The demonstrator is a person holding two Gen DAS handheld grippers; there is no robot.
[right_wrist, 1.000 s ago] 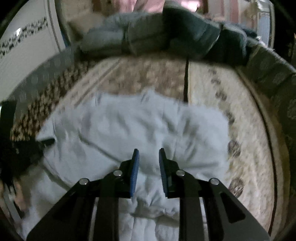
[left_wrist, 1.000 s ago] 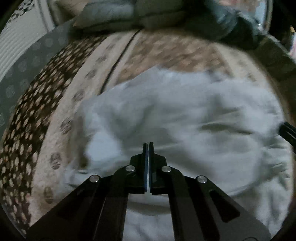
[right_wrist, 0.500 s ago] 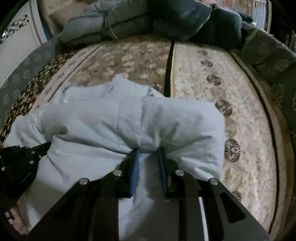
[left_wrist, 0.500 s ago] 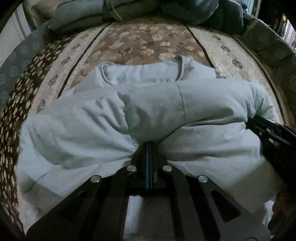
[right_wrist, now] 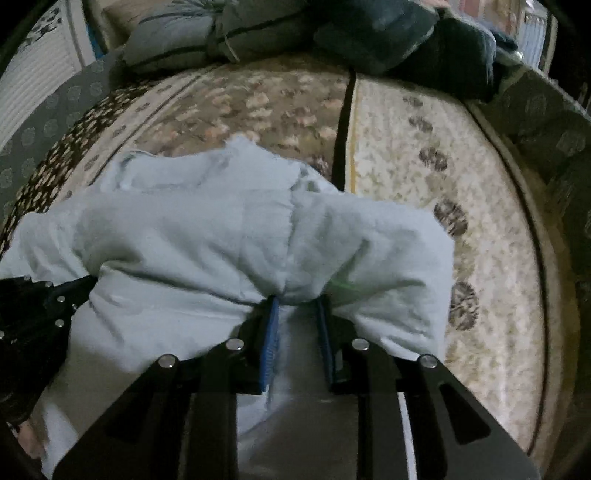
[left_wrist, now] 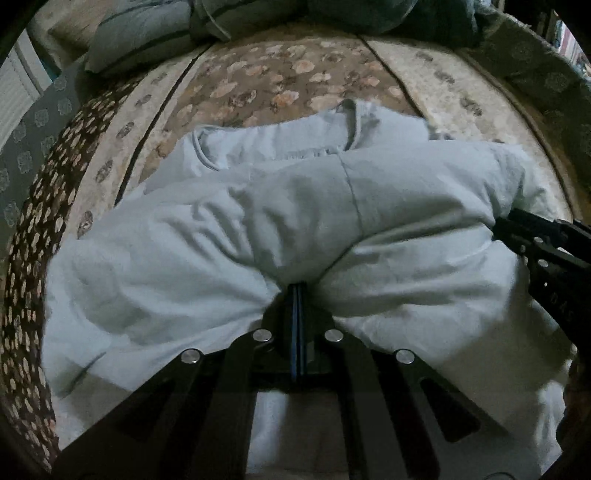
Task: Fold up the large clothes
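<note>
A large pale blue sweatshirt (left_wrist: 295, 206) lies on a patterned bedspread (left_wrist: 295, 74), its near part lifted and folded over toward the collar (left_wrist: 207, 155). My left gripper (left_wrist: 297, 291) is shut on a bunch of its fabric, with cloth draped over the fingertips. In the right wrist view the sweatshirt (right_wrist: 221, 236) hangs over my right gripper (right_wrist: 297, 306), whose blue pads (right_wrist: 271, 332) stand apart with a thick fold of cloth pinched between them. The right gripper shows at the right edge of the left view (left_wrist: 546, 251); the left one shows at the left edge of the right view (right_wrist: 33, 314).
Grey-blue pillows (left_wrist: 147, 33) and dark bedding (right_wrist: 424, 40) are piled at the far end of the bed. A grey patterned border (right_wrist: 546, 122) runs along the right side. A white slatted panel (right_wrist: 33, 77) stands at the left.
Both grippers have lifted the sweatshirt's near edge and carried it forward over the body toward the collar. The folded cloth now bulges over both sets of fingers.
</note>
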